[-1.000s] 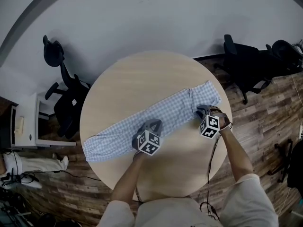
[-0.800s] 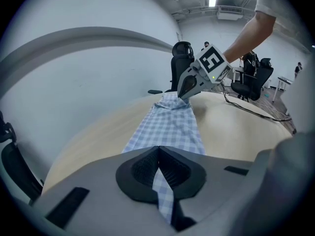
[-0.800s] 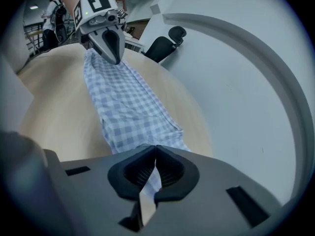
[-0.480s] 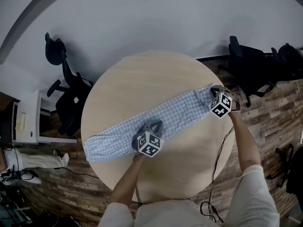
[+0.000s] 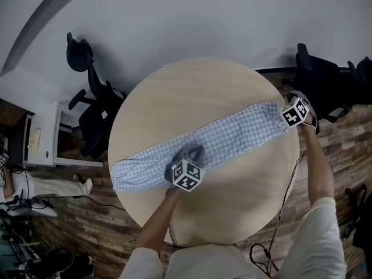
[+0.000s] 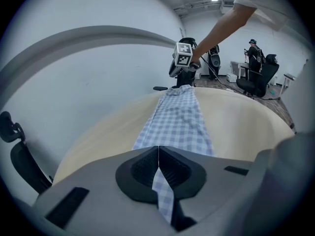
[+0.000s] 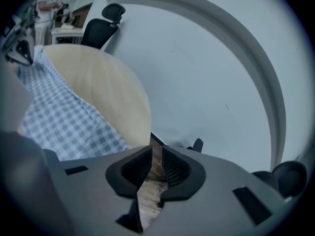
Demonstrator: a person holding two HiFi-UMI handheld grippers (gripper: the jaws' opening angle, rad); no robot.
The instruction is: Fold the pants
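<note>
My left gripper [image 6: 158,154] pinches the pants [image 5: 226,137] mid-length on the table [image 5: 192,86]. My right gripper [image 7: 156,157], jaws just parting, holds nothing. Unheld, the pants' end at the rim could slide off.

— What colour are the pants [image 5: 221,139]?
— Pale blue and white, in a small gingham check, on a light beige wooden surface [image 5: 232,208].
— And around it?
— The floor [image 5: 81,237] at lower left is brown planks. There's a black office chair [image 5: 96,106] at left and a white wall [image 5: 192,22] above. The left gripper [image 5: 193,153] is grey, and its cube [image 5: 186,176] has black-and-white squares.
</note>
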